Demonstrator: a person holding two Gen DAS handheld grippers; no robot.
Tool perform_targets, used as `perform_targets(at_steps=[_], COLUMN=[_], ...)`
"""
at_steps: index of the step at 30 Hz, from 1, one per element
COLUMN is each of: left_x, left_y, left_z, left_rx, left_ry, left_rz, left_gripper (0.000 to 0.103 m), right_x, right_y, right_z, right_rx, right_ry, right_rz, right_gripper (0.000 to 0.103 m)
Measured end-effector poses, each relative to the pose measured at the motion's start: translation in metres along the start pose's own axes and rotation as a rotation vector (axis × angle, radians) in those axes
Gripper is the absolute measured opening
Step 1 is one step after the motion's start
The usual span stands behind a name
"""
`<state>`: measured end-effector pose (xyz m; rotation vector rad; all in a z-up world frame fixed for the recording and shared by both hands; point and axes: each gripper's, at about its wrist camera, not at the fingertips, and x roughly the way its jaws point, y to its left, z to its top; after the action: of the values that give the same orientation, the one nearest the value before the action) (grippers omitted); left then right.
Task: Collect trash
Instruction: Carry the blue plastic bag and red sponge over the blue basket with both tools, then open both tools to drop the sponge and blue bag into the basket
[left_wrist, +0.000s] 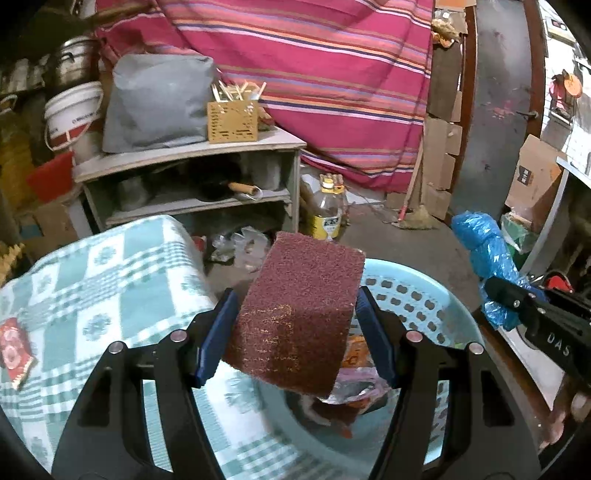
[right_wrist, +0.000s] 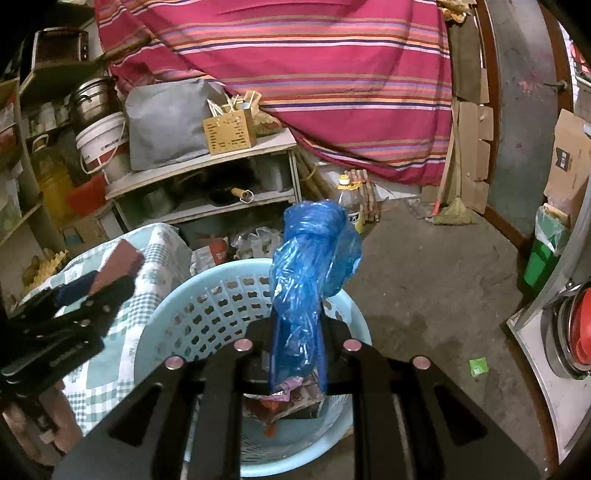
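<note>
we take the light blue basket as our landmark and go from the left. just left of the basket, with its near end over the rim, the left gripper is clamped on a dark red scouring pad. the two blue pads press its side edges. the pad looks rough and fibrous, a flat rectangle with pale worn streaks. we judge it light, a little springy and not slippery, so a hold on the two edges near the middle should be enough; it cannot break.

over the basket, toward its right side, the right gripper is almost together and pinches a knotted blue plastic bag. the bag is thin, crinkled and half transparent, and it stands up above the fingers. we judge it very light and soft, and slippery, so the hold is better on the bunched, twisted part under the knot.

inside the basket some wrappers already lie on the bottom.
</note>
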<state>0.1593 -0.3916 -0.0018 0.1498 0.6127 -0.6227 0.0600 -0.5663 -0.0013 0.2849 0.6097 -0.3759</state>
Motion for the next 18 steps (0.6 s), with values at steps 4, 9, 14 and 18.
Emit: perform_targets(at_steps=[4, 9, 14, 18], left_x=[0.012, 0.015, 0.004, -0.009], left_y=[-0.005, -0.004, 0.001, 0.019], left_z=[0.002, 0.008, 0.010, 0.009], left_rx=[-0.005, -0.021, -0.015, -0.024], left_ry=[0.016, 0.028, 0.005, -0.019], left_rz=[-0.013, -0.046, -0.027, 0.040], left_gripper=[0.064, 0.069, 0.078, 0.086], right_x=[0.003, 0.008, 0.012, 0.013], right_y=[-0.002, 0.003, 0.012, 0.015], right_z=[0.000, 0.001, 0.002, 0.000], right_rx=[0.003, -0.011, -0.031, -0.035], right_ry=[0.008, 0.023, 0.029, 0.034], right_rz=[0.000, -0.004, -0.006, -0.006], right_gripper=[0.016, 0.016, 0.016, 0.016])
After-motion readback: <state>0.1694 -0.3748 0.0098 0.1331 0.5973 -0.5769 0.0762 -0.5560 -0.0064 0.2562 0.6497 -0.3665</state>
